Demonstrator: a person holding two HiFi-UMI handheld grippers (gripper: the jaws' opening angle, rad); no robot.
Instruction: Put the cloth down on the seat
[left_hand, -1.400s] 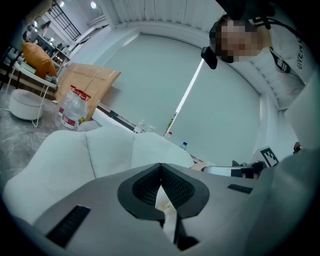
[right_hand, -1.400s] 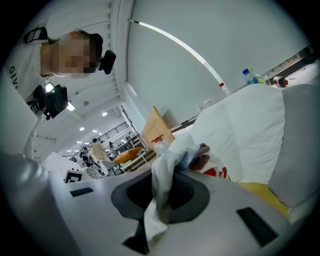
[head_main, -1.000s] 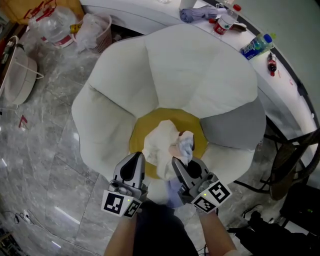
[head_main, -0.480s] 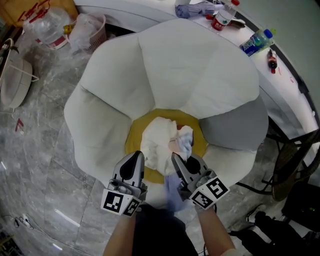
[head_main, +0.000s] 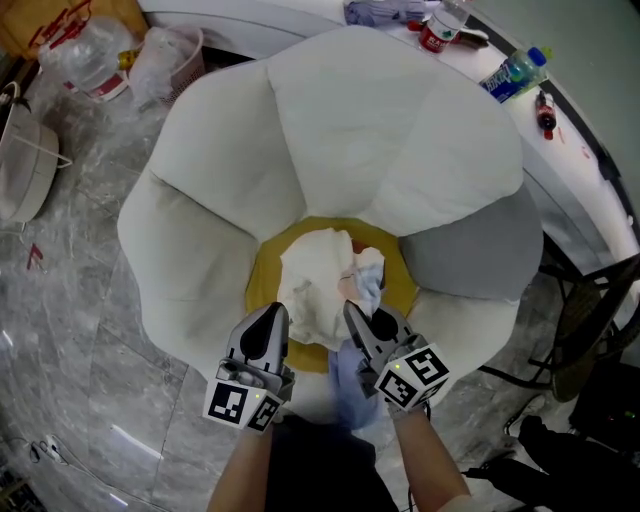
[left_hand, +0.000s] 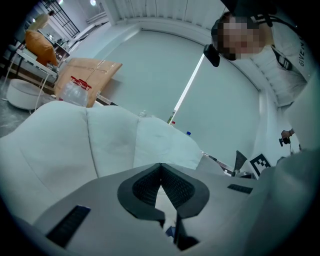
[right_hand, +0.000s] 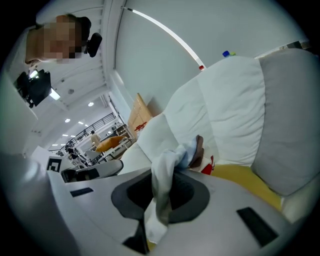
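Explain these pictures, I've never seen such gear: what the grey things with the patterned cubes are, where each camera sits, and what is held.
No robot here: a person carries the left hand-held gripper and the right hand-held gripper. One picture looks down from a camera on the person's head; the other two come from cameras on the grippers. Below is a flower-shaped chair with a yellow seat. The right one is pinching a white cloth over that seat; the left one's jaws are shut, apparently empty.

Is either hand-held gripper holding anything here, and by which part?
The right hand-held gripper pinches the crumpled white-and-pale-blue cloth by a bunched edge fold. The left hand-held gripper is shut at its tips; any hold cannot be told.
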